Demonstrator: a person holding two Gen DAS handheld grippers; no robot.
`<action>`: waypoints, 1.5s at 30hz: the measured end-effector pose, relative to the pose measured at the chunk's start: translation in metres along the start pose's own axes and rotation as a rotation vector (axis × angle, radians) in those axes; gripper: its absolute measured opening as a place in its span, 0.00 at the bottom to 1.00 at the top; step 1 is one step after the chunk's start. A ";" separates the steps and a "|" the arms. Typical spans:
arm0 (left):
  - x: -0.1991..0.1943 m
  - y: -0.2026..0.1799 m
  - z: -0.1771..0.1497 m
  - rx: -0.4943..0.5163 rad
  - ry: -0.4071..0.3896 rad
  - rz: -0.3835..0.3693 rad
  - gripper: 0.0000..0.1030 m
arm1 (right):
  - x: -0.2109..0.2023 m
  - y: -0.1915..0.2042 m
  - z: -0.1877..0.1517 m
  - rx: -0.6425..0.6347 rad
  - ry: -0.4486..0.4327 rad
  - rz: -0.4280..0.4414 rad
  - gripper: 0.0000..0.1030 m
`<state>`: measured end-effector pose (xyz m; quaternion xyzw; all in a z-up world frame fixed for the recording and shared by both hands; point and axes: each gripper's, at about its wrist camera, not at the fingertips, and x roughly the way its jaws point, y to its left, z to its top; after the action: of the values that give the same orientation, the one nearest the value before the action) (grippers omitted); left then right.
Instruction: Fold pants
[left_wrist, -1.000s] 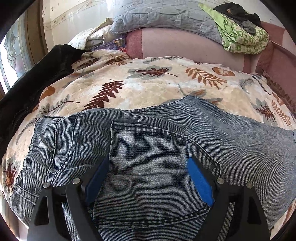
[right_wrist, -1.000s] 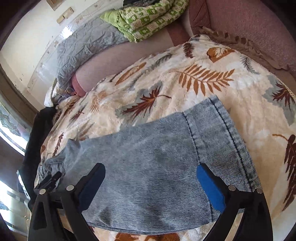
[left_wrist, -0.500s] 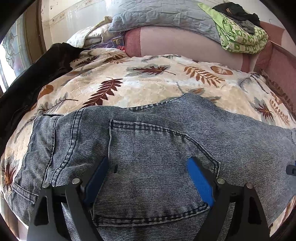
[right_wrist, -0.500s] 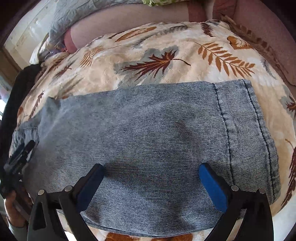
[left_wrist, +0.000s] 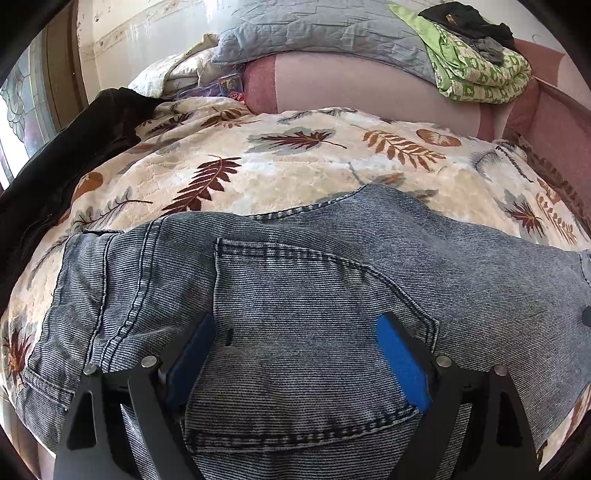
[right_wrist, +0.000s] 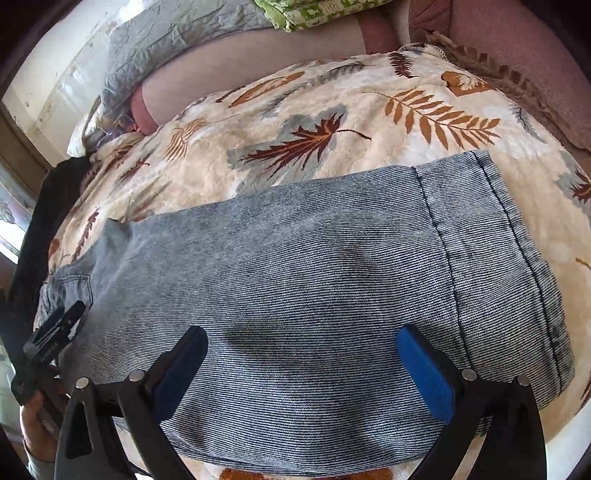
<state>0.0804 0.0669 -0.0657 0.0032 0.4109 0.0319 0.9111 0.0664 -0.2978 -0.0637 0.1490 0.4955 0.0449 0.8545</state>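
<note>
We find the pants (left_wrist: 314, 280) laid flat near the front edge of the bed (left_wrist: 295, 173), long axis running left to right: waistband and back pocket under the left tongs (left_wrist: 295, 354), leg hems under the right tongs (right_wrist: 301, 365). Both tongs stand wide, holding nothing, just above the denim. We judge the right tongs nearer the hems (right_wrist: 491, 258) for folding toward the waistband; no containers appear.

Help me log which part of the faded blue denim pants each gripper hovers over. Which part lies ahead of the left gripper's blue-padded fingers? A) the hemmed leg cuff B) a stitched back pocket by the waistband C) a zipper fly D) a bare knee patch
B: in the left wrist view the open left gripper frames a stitched back pocket of the denim pants.
</note>
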 end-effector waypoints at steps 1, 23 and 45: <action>0.000 0.000 0.000 0.001 0.000 0.001 0.87 | -0.001 -0.003 -0.001 0.013 -0.011 0.020 1.00; -0.067 -0.116 0.026 0.037 -0.014 -0.313 0.87 | -0.089 -0.154 -0.064 0.641 -0.170 0.421 1.00; -0.017 -0.254 -0.004 0.322 0.173 -0.196 0.88 | -0.053 -0.174 -0.051 0.709 -0.076 0.275 0.31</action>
<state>0.0809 -0.1880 -0.0638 0.1061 0.4857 -0.1227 0.8589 -0.0160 -0.4648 -0.0955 0.5021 0.4236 -0.0207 0.7537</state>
